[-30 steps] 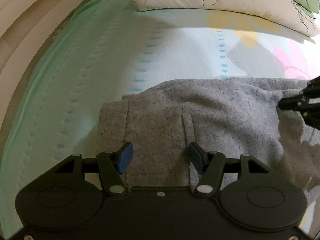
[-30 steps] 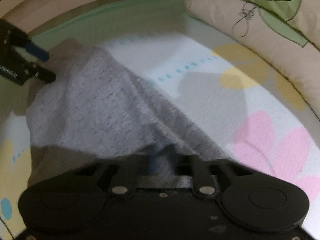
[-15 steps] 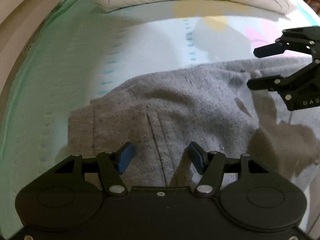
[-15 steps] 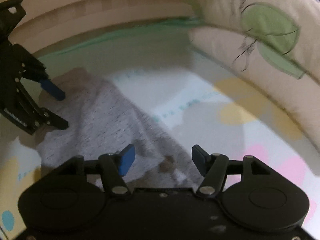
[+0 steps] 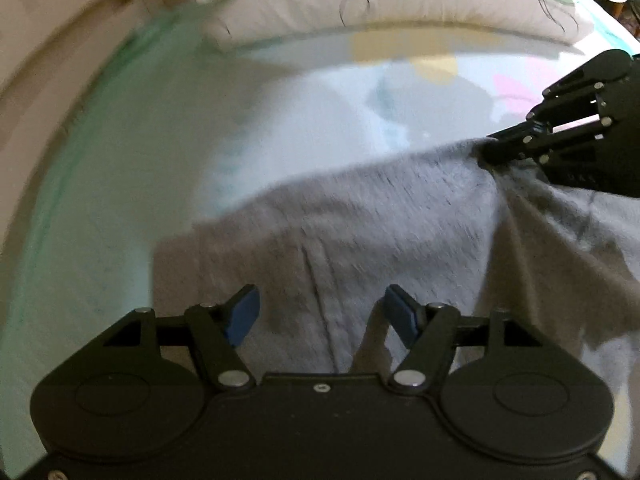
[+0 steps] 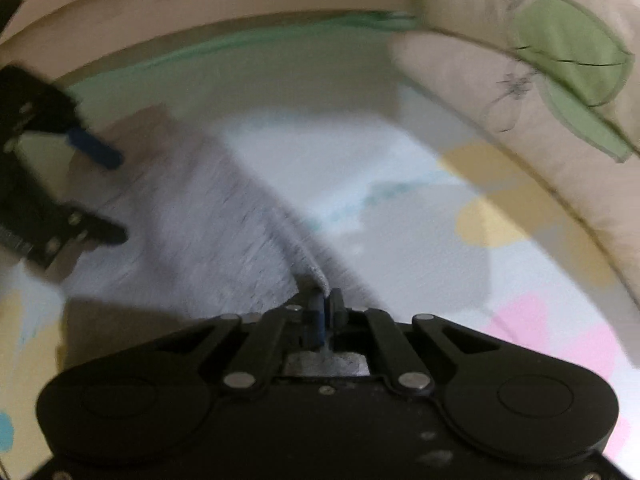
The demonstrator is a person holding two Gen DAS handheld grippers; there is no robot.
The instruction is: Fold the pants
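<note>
Grey speckled pants (image 5: 360,216) lie on the bed sheet (image 5: 152,168). My left gripper (image 5: 322,312) is open just above the pants near their left end, with a seam running between its blue pads. My right gripper (image 6: 325,304) is shut on the far edge of the pants (image 6: 188,224), which runs up from its jaws. In the left wrist view the right gripper (image 5: 496,152) pinches that edge at the right. In the right wrist view the left gripper (image 6: 100,196) shows open at the left.
A floral pillow (image 5: 400,4) lies along the far side of the bed; it also shows in the right wrist view (image 6: 540,80). The sheet has a green border (image 6: 248,40) beside a beige wall. Both views are motion-blurred.
My right gripper was shut on the pants, opened half a second ago, and has now closed on their far edge. My left gripper stayed open over the left end.
</note>
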